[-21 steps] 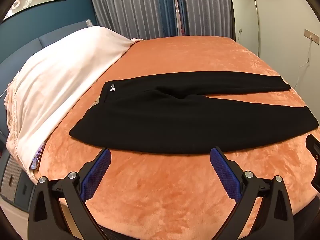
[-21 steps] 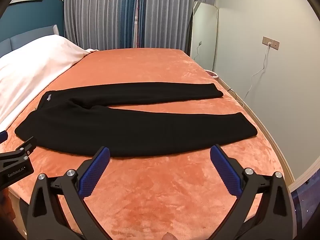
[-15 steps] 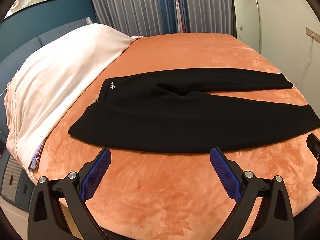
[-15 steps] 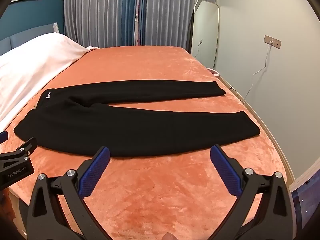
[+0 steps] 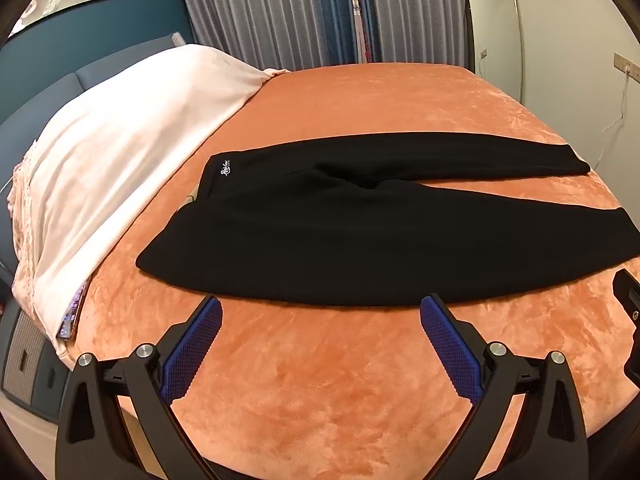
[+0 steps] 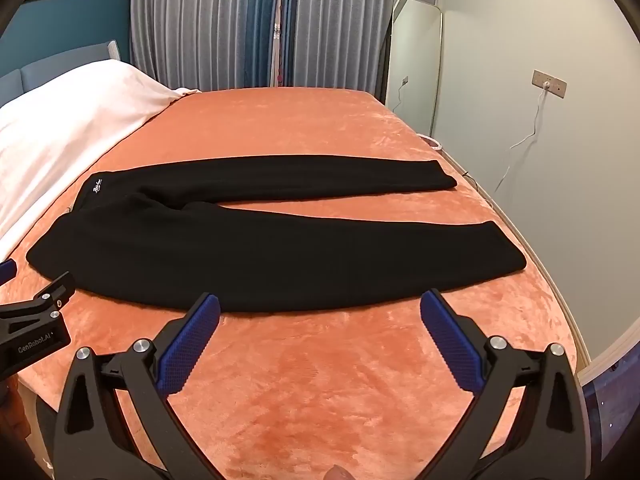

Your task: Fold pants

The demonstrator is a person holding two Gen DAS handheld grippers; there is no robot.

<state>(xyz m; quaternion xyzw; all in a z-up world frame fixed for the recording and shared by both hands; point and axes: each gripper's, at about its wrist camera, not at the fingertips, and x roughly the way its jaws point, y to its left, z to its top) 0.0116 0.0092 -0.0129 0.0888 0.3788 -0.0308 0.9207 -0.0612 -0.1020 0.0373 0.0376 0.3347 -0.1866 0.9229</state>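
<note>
Pants (image 5: 360,236) sit slightly higher in both views than before; jaws of both grippers remain spread, empty.

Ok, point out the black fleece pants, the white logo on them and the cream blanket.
Black fleece pants (image 6: 280,256), right wrist view, near leg.
White logo (image 5: 227,169), left wrist view, waistband corner.
Cream blanket (image 5: 120,152), left wrist view, middle of its top.

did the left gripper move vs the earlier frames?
Yes. In the left wrist view the pants and wall outlet sit higher in frame than before, so the left gripper has tipped downward slightly; fingers stay open.
</note>
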